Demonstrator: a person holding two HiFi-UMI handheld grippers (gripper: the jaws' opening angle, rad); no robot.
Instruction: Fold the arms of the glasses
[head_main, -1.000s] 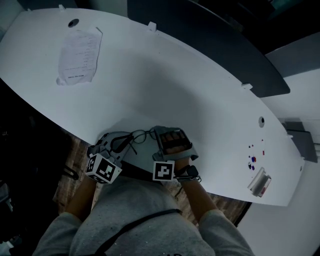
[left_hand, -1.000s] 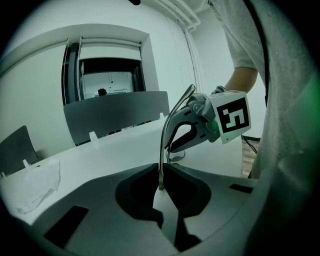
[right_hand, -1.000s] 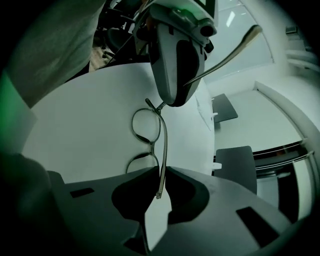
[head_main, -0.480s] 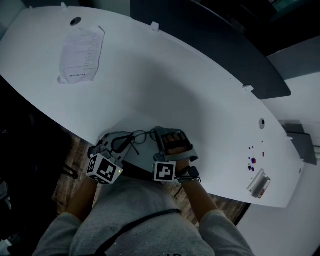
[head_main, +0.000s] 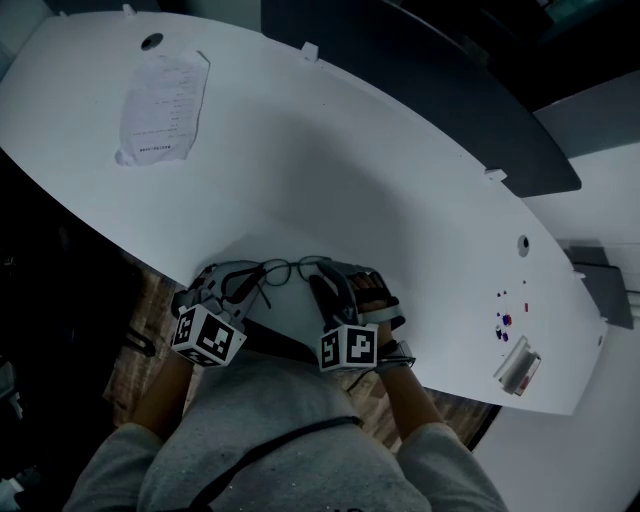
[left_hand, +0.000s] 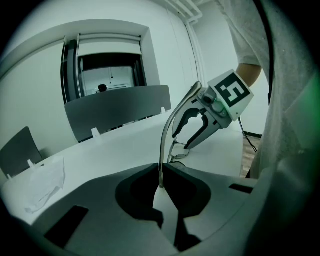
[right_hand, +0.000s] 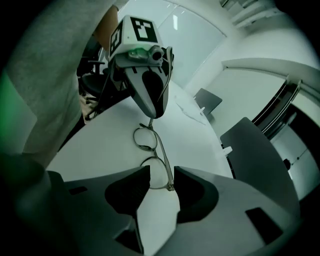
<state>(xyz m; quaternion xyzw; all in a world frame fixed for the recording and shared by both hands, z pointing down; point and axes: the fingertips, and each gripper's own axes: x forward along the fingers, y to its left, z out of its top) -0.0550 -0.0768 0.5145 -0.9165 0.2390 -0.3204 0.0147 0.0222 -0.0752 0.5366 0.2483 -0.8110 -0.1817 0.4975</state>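
Head view: at the lower middle of the frame, by the near edge of the white table (head_main: 400, 190), the glasses (head_main: 285, 270) are seen between the two grippers. The left gripper (head_main: 240, 277) is placed at the left end of the glasses and the right gripper (head_main: 325, 282) at the right end. A crumpled sheet of paper (head_main: 160, 100) is seen well apart from them, at the upper left of the frame.

In the left gripper view the jaws are pressed together on one thin arm (left_hand: 164, 145) of the glasses, which rises from between them and curves toward the upper right. In the right gripper view the jaws have just been opening and now stand apart. The near end of the frame lies in the gap, and the pads are not pressed on it. From there the frame runs up the picture, and its far end is met by the left gripper's tips. Whether the lenses touch the table cannot be told.
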